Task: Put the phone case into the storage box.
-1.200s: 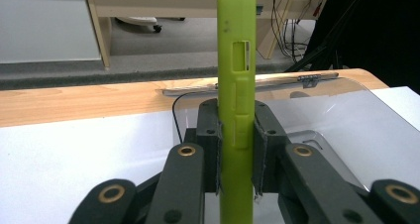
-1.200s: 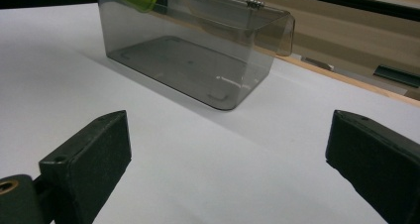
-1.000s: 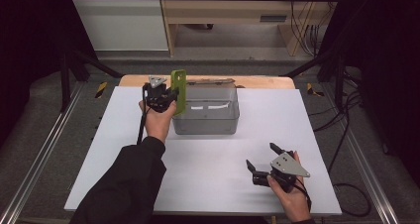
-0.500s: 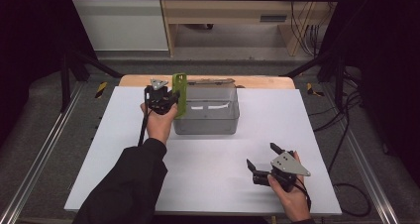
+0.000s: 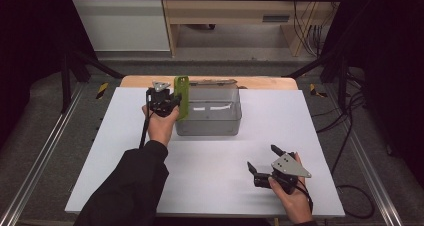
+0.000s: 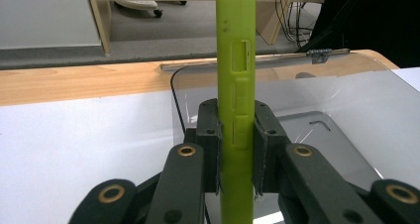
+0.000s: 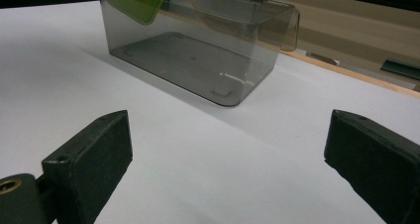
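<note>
We are seeing the left gripper (image 5: 165,100) clamping a green phone case (image 5: 181,96) by its long edges; in the left gripper view the case (image 6: 236,85) is standing upright between the pads, which are pressing on both its sides, button cutouts facing the camera. We are placing it at the left end of the clear plastic box (image 5: 210,117), up at the box's rim, not resting on the table. Whether the case is touching the box wall we cannot tell. The box is sitting on the white tabletop (image 5: 125,136) toward the far middle, near the wooden edge (image 5: 140,81). Its floor (image 6: 317,140) is showing through the clear wall.

The right gripper (image 5: 264,167) is lying low near the front right of the table, well apart from the box, jaws spread wide with nothing between them. In the right gripper view we are looking between the two black pads (image 7: 89,164) across bare tabletop to the box (image 7: 198,50), with a corner of the green case (image 7: 136,1) showing at the box's upper left.

A dark sleeve (image 5: 130,191) is covering the left forearm.
</note>
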